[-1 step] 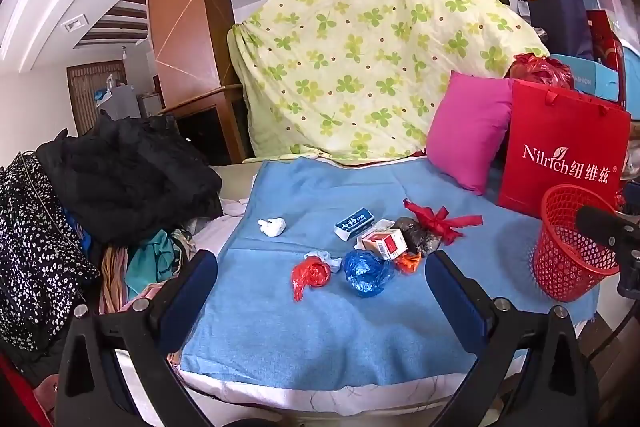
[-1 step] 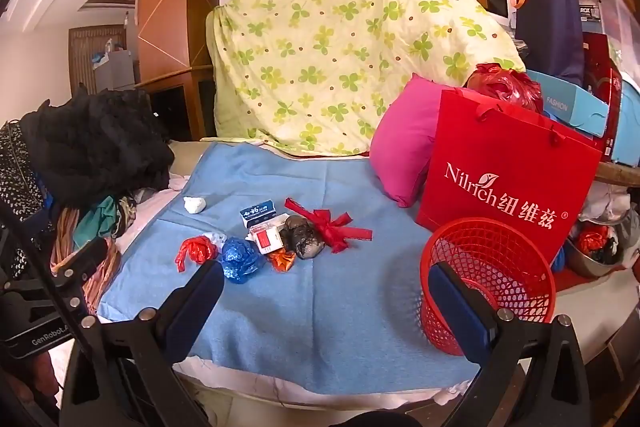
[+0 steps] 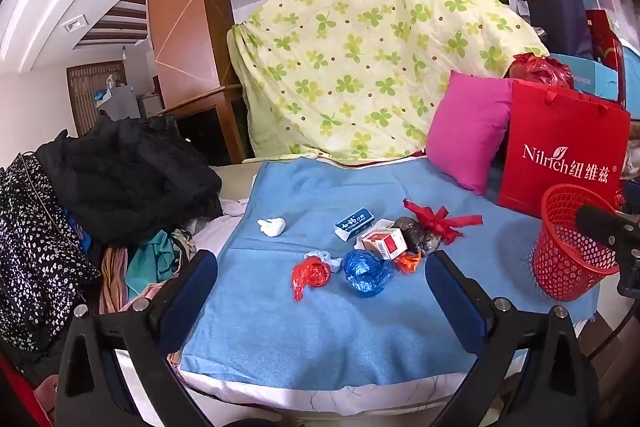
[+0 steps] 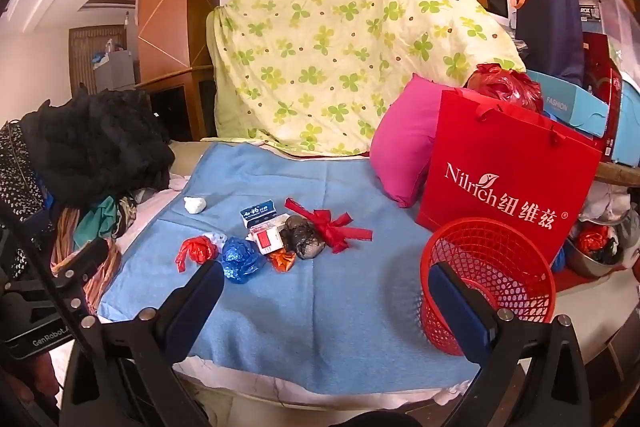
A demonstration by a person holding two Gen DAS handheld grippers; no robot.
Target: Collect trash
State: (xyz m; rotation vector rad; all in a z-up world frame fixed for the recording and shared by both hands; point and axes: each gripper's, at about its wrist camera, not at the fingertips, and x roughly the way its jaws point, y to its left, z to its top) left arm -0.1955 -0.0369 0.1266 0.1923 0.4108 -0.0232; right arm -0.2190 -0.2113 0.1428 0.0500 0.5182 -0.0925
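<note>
Lying in a loose cluster on the blue blanket (image 3: 320, 327), the trash sits near its middle, well apart from both grippers. The left gripper (image 3: 320, 287) hangs over the blanket's near edge with its jaws spread wide and nothing between the pads; the right gripper (image 4: 328, 291) hangs likewise, jaws wide and empty, its right finger in front of the red basket (image 4: 492, 267).

The basket stands upright at the blanket's right edge, mouth up, just in front of a red paper bag (image 4: 508, 183) that leans against a pink cushion (image 4: 404, 143).

In the cluster, a white paper wad (image 3: 273, 226) lies alone to the left, apart from the rest. A blue-and-white box (image 3: 355, 223) lies flat, its long axis running from lower left up to the right. Just beside it a red-and-white box (image 3: 385, 242) lies tilted, its long axis running roughly the same way, one end toward the camera. Touching that box on the right is a dark grey crumpled lump (image 3: 420, 239), and over the lump's far side rests a red ribbon bow (image 3: 440, 221), its longest tail pointing right.

Nearest the left gripper are a red plastic wad (image 3: 312, 273), with a loose tail pointing down toward the camera, a blue plastic wad (image 3: 366, 273) beside it, a small white scrap (image 3: 326, 259) between them, and an orange wrapper (image 3: 408, 262) under the red-and-white box's near corner.

A heap of dark clothes (image 3: 120, 179) sits off the blanket's left side, and a green-flowered sheet (image 3: 372, 59) drapes behind it.
</note>
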